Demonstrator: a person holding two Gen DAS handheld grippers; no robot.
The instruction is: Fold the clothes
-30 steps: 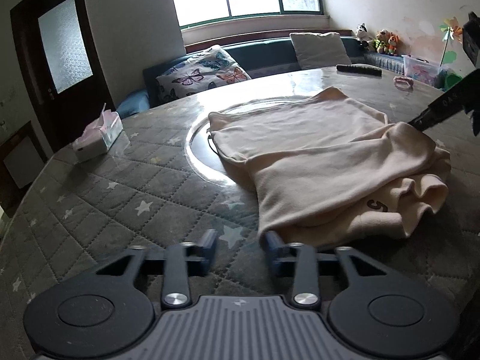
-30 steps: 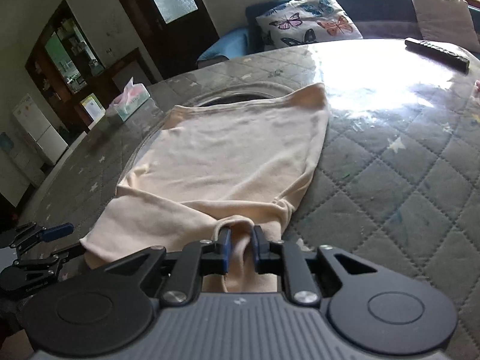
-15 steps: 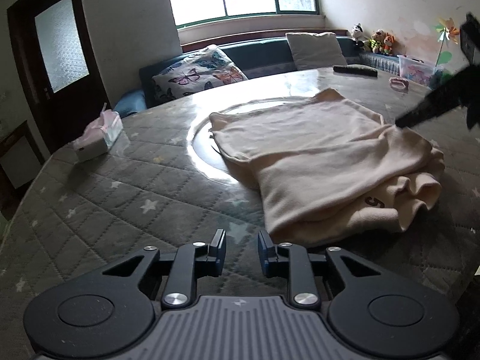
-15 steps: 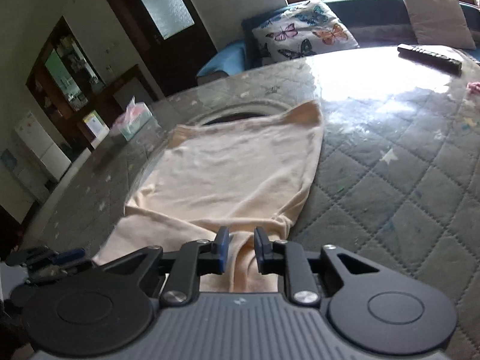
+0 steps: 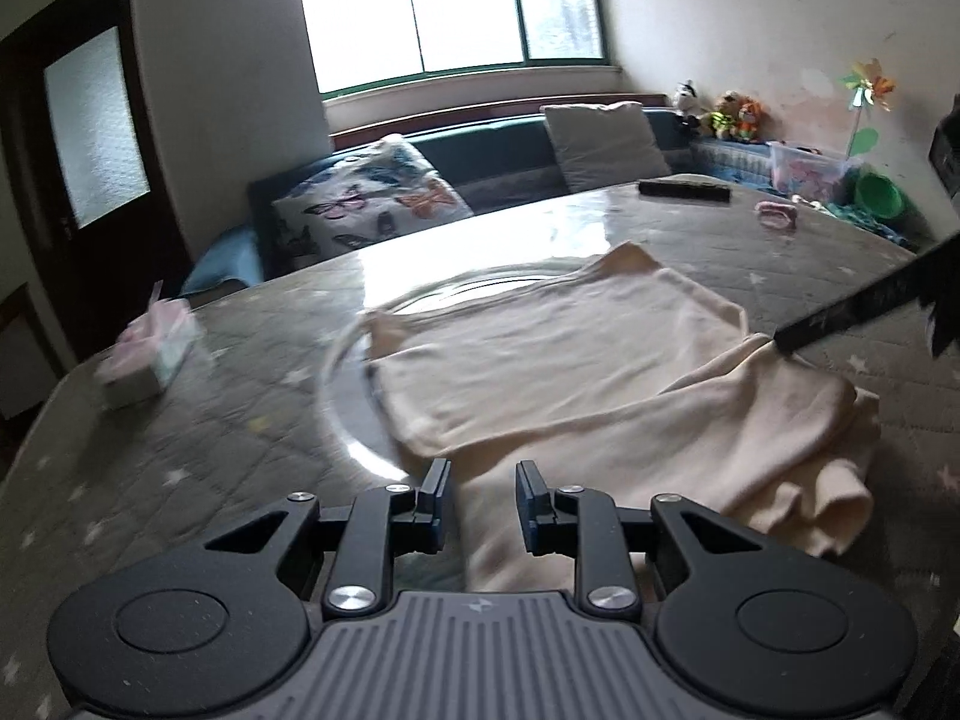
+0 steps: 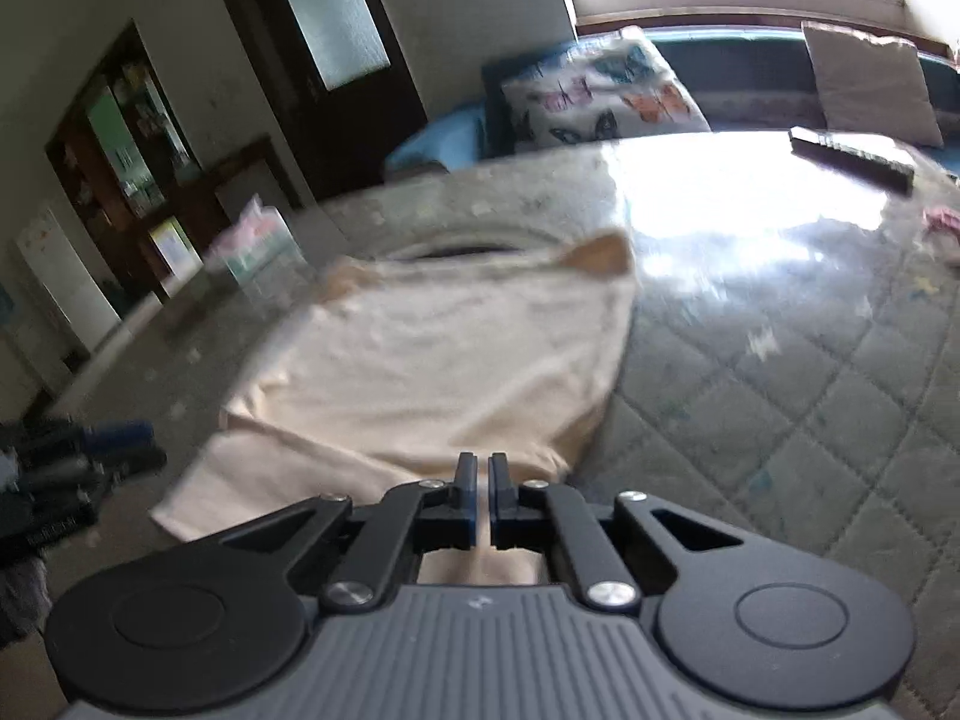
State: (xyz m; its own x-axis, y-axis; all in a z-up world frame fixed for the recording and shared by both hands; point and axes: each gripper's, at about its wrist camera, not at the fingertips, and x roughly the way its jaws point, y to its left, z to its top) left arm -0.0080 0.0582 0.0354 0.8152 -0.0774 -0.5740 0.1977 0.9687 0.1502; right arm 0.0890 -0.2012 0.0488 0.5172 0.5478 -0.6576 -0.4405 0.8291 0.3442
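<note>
A cream garment (image 5: 600,384) lies partly folded on the round table (image 5: 180,480), its doubled layers bunched at the right. My left gripper (image 5: 480,489) is open, with its fingers over the garment's near edge. At the right of the left wrist view, my right gripper (image 5: 780,339) touches the fold, where the cloth peaks up to its tip. In the right wrist view the right gripper (image 6: 482,474) has its jaws almost together on the garment (image 6: 432,372), which runs on beneath it. The left gripper (image 6: 90,456) shows dimly at the left edge.
A tissue box (image 5: 147,360) stands at the table's left. A black remote (image 5: 684,188) and a small pink item (image 5: 777,213) lie at the far side. A glass turntable (image 5: 342,372) lies under the garment. Beyond the table is a sofa with a butterfly pillow (image 5: 366,210).
The left gripper narrowed, then moved forward over the garment's near edge. The right gripper's jaws have closed on the fold. Both views have swung upward.
</note>
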